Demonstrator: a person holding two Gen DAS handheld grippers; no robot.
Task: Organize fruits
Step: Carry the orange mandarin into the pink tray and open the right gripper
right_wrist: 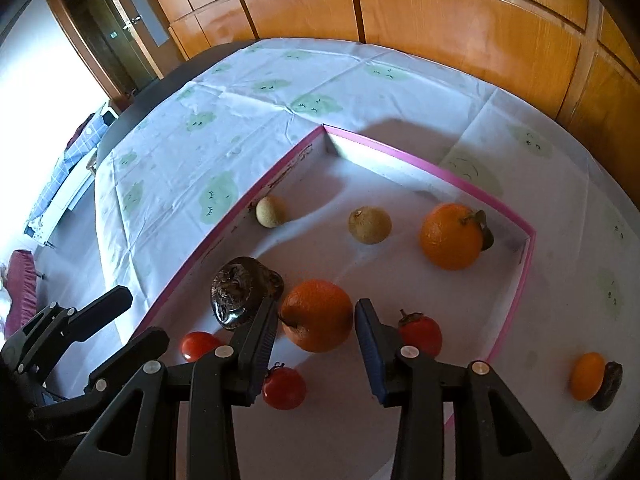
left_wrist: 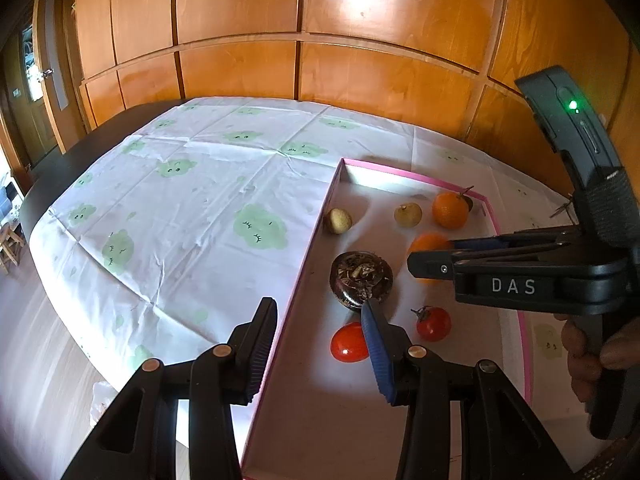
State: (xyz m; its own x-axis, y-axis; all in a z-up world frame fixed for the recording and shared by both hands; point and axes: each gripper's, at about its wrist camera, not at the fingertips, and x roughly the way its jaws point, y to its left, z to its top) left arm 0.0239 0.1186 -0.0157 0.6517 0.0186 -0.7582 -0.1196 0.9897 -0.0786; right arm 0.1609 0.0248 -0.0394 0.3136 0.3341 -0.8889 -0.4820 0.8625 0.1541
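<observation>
A shallow pink-rimmed box [left_wrist: 416, 178] [right_wrist: 400, 156] lies on the clothed table and holds the fruit. My right gripper [right_wrist: 316, 332] [left_wrist: 412, 264] points down into it, jaws open, with an orange [right_wrist: 316, 316] [left_wrist: 426, 246] between the fingertips on the box floor; I see only slim gaps beside it. A second orange [right_wrist: 452, 236] [left_wrist: 450, 210] with a stem sits farther back. My left gripper [left_wrist: 318, 340] [right_wrist: 146, 316] is open and empty, straddling the box's left wall. A dark brown round fruit [left_wrist: 362, 280] [right_wrist: 240, 292] lies just ahead of it.
Two pale small fruits [left_wrist: 339, 221] [left_wrist: 408, 214] rest near the far wall. Red fruits [left_wrist: 348, 347] [left_wrist: 434, 323] [right_wrist: 285, 388] lie near my fingers. Outside the box at the right sit a small orange fruit [right_wrist: 587, 376] and a dark one [right_wrist: 607, 386]. A hand [left_wrist: 588, 360] holds the right gripper.
</observation>
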